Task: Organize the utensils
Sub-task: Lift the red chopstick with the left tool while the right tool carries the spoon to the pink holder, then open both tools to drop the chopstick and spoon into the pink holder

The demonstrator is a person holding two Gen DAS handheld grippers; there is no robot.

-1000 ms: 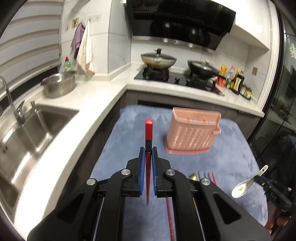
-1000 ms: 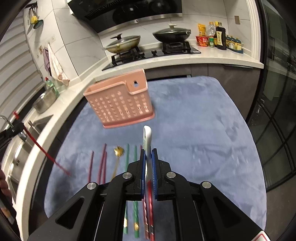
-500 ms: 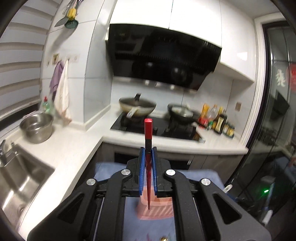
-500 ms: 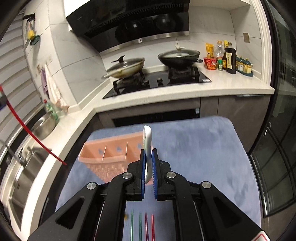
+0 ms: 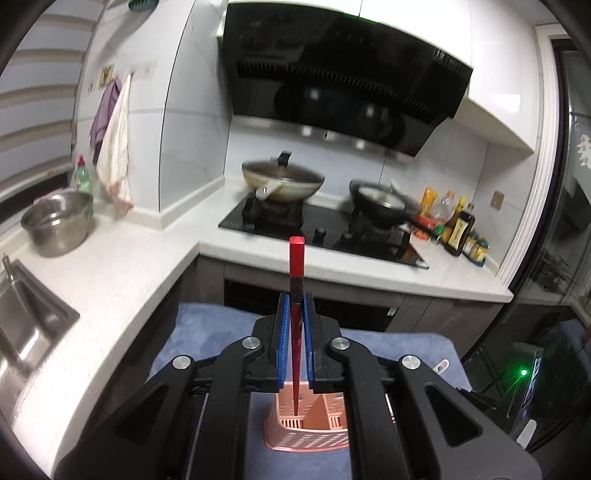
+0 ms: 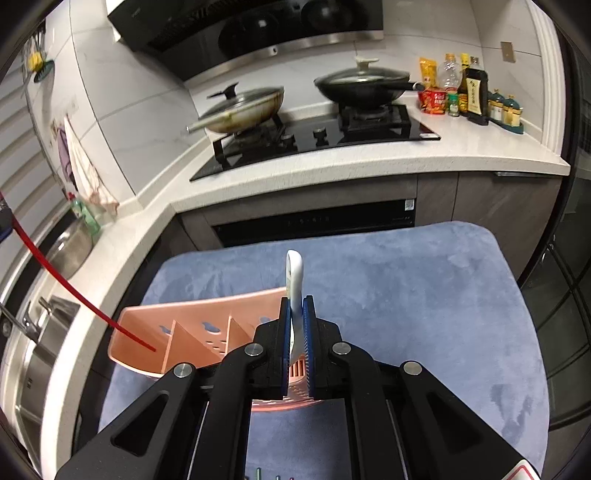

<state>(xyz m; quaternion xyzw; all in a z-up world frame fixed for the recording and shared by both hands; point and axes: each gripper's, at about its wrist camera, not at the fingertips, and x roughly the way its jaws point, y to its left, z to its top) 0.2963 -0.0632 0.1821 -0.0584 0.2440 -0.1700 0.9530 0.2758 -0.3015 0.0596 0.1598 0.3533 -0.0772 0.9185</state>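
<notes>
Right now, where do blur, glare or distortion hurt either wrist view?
Left wrist view: pans on the stove smeared by motion blur, red chopstick sharp. Right wrist view: crisper, slight smear on the pink basket; fisheye bends the countertop; range hood shows reflections.

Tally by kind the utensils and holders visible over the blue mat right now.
Red chopstick: 1
White spoon: 1
Pink utensil basket: 1
Total: 3, not counting two or three stick tips, too cropped to name, at the right wrist view's bottom edge.
</notes>
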